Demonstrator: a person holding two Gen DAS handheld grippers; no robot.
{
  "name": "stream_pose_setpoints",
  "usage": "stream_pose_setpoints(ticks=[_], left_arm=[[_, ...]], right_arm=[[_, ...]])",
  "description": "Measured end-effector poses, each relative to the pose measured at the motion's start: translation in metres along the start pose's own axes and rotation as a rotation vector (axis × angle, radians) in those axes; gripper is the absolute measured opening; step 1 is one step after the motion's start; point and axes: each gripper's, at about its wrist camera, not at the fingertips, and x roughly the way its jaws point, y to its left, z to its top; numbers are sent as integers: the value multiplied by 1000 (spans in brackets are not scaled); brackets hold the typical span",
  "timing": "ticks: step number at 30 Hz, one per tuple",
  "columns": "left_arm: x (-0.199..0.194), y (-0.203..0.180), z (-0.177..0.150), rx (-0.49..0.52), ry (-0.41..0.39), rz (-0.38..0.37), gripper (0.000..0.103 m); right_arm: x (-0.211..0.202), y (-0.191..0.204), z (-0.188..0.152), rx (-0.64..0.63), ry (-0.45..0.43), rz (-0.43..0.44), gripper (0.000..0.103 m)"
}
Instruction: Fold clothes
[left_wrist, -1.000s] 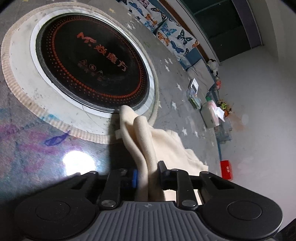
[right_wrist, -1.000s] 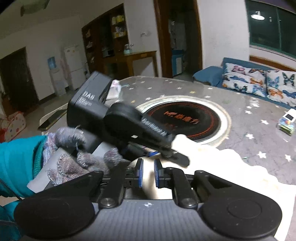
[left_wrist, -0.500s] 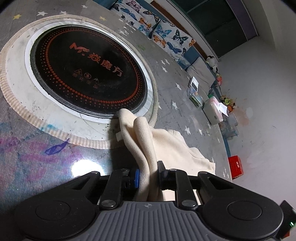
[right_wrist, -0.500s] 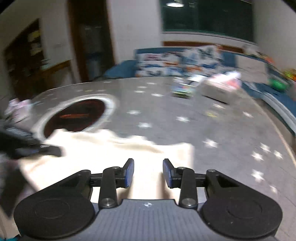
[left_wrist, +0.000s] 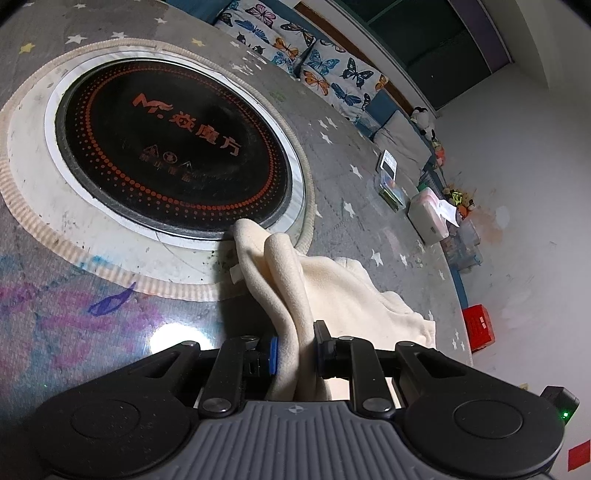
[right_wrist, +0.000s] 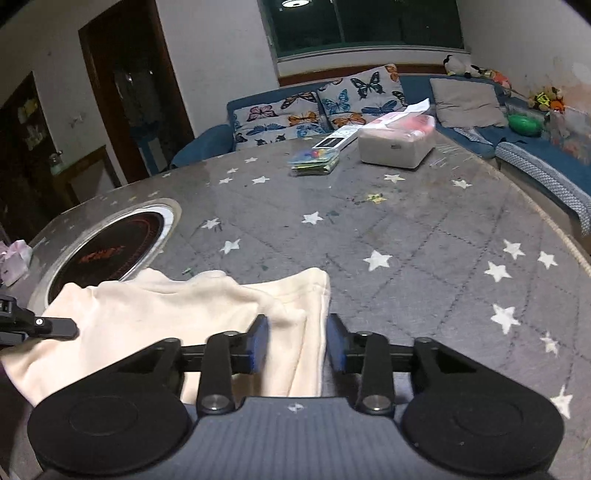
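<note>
while the cream fleece garment (right_wrist: 177, 317) lies bunched on the grey star-print table cover (right_wrist: 424, 240), its long axis runs across the right wrist view, from the round induction cooktop (right_wrist: 107, 251) on the left to a straight hemmed edge just inside the right gripper (right_wrist: 297, 343). in the left wrist view a gathered fold of the garment (left_wrist: 280, 280) rises as a ridge toward the cooktop (left_wrist: 173, 147), its tip lying over the white ring around the glass.

the left gripper (left_wrist: 293, 350) is nearly closed, its pads pinching that fold between them. the right gripper's jaws are closing; the garment's hem corner lies between them, but a gap shows at each pad and they do not press on it. the left gripper's finger (right_wrist: 55, 326) shows at the left edge of the right wrist view, over the cloth.

to the right of the hem the table cover is bare up to the table's curved edge. farther back stand a white tissue box (right_wrist: 397, 142) and a stack of cards (right_wrist: 316, 160), well apart from the garment.

orange writing on the cooktop glass reads "mr." followed by chinese characters; the smaller print below it is too small to read.
</note>
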Motion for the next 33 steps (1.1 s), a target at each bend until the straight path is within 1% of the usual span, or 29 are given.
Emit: stream_pose_setpoints(ticks=[1, 2, 4, 9, 16, 20, 23, 33], left_arm=[[0, -1, 0, 6, -2, 3, 20], [0, -1, 0, 12, -4, 5, 20], [0, -4, -1, 29, -9, 12, 20], [-2, -17, 1, 97, -25, 25, 18], [4, -53, 10, 192, -39, -7, 17], [19, -80, 11, 249, -34, -23, 17], [31, -99, 12, 276, -28, -39, 17], [75, -160, 10, 374, -7, -97, 17]], right_arm=[[1, 0, 0, 5, 2, 9, 21], [1, 1, 0, 11, 4, 19, 19], [0, 3, 1, 18, 1, 32, 11], [-10, 5, 2, 36, -42, 37, 10], [-40, 2, 17, 25, -125, 6, 10], [-53, -7, 27, 18, -164, -31, 10], [-63, -18, 35, 6, -194, -76, 10], [-81, -58, 53, 5, -246, -208, 10]])
